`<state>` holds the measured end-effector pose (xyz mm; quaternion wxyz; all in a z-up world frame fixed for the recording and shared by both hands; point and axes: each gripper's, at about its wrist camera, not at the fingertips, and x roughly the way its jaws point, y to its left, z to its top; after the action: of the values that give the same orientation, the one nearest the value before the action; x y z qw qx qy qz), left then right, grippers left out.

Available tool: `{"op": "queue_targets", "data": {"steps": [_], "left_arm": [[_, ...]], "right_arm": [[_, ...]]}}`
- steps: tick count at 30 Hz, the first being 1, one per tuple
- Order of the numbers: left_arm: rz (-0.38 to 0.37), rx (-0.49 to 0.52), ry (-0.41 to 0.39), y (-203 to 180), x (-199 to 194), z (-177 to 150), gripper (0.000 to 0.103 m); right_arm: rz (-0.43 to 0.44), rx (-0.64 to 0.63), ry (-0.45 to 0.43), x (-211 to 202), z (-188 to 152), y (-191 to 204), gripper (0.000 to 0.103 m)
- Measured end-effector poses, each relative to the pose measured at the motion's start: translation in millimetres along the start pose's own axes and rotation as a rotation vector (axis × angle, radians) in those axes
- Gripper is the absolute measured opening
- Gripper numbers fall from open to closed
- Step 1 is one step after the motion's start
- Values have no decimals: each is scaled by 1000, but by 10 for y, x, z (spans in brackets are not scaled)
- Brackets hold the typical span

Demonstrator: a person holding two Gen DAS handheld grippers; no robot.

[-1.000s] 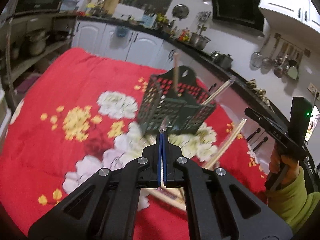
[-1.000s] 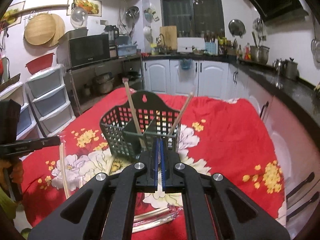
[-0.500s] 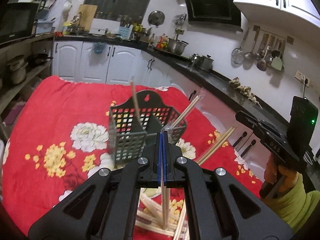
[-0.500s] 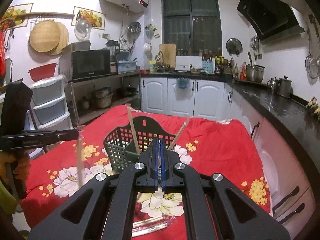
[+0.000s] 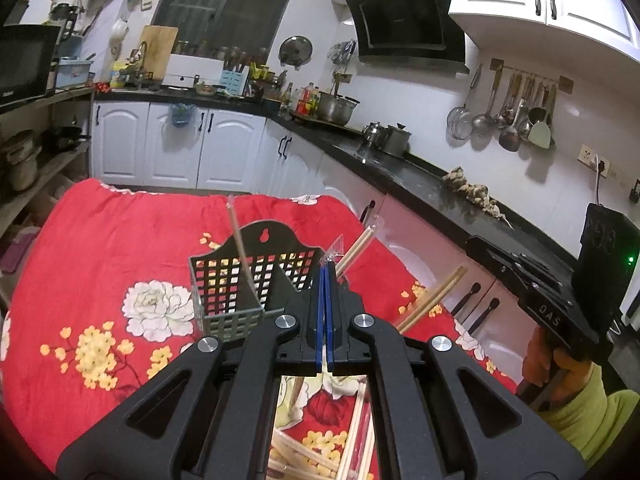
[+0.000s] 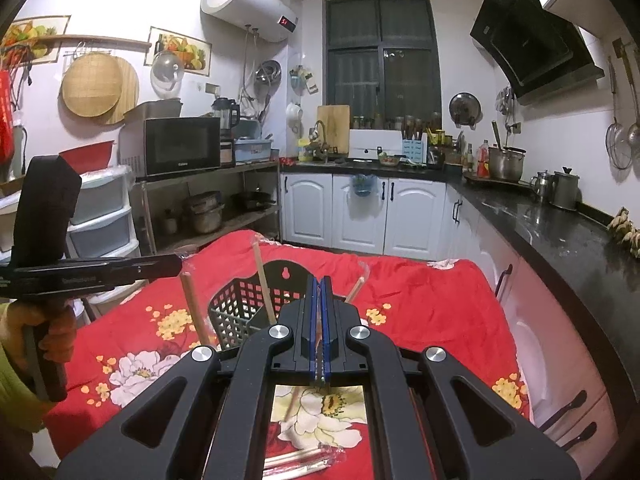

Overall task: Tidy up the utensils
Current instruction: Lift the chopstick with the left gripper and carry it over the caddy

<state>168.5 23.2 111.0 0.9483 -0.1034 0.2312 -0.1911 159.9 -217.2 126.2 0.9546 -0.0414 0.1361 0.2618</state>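
Both tongs, left tongs (image 5: pixel 325 270) and right tongs (image 6: pixel 319 284), each pinching a wrapped chopstick pair (image 5: pixel 430 300), have risen from the counter (image 5: pixel 120 232) toward the basket (image 5: pixel 256 276) for insertion.

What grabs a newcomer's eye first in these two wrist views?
The red floral cloth fills the middle, with a dark slotted utensil basket standing on it, chopsticks poking out. Each pair of tongs, left and right, is shut on a wrapped pair of chopsticks above a loose pile.
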Motion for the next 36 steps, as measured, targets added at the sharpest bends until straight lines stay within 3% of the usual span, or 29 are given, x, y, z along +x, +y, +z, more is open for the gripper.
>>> {"op": "queue_targets", "data": {"steps": [12, 26, 36], "left_arm": [[-24, 34, -64, -143, -1, 286, 0], [-3, 61, -168, -195, -38, 711, 0], [31, 56, -197, -154, 123, 953, 0]], "right_arm": [[-15, -5, -49, -100, 202, -45, 2], [-22, -3, -142, -83, 620, -61, 2], [-42, 35, -192, 12, 910, -154, 2]]}}
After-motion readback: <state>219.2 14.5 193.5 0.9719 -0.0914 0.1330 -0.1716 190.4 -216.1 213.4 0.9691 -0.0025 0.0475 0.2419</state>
